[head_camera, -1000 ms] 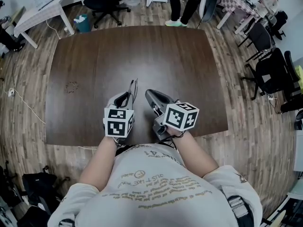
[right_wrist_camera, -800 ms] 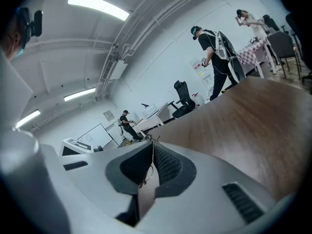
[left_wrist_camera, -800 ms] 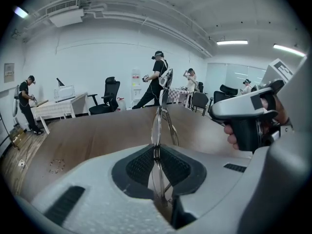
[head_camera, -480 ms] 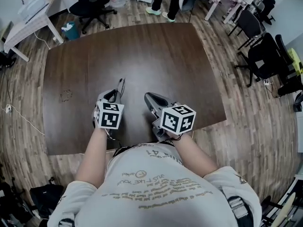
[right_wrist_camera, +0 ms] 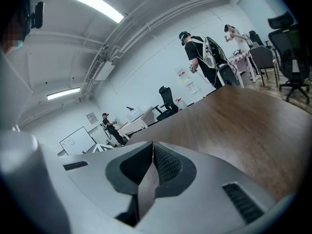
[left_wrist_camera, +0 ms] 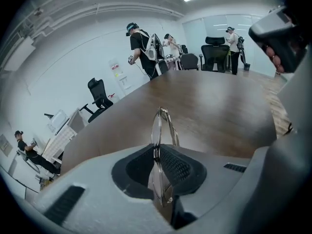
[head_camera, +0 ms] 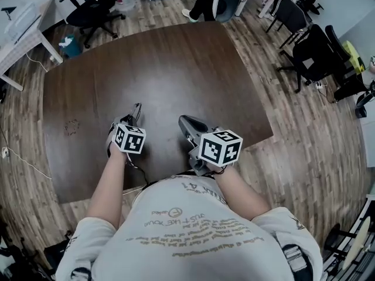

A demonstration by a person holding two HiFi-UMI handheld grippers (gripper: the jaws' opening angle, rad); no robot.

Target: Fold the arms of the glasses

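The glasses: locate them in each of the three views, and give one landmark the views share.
Head view: the glasses stick out of the left gripper, left of centre.
Left gripper view: centre, clamped edge-on between the jaws.
Right gripper view: not in it.
Shared landmark: the dark wooden table.

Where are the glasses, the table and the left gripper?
glasses (left_wrist_camera: pixel 157 128): left gripper view, on the lens.
table (head_camera: pixel 176 69): head view, bare top.
left gripper (left_wrist_camera: pixel 157 149): left gripper view, between its fingertips, clamping the glasses.
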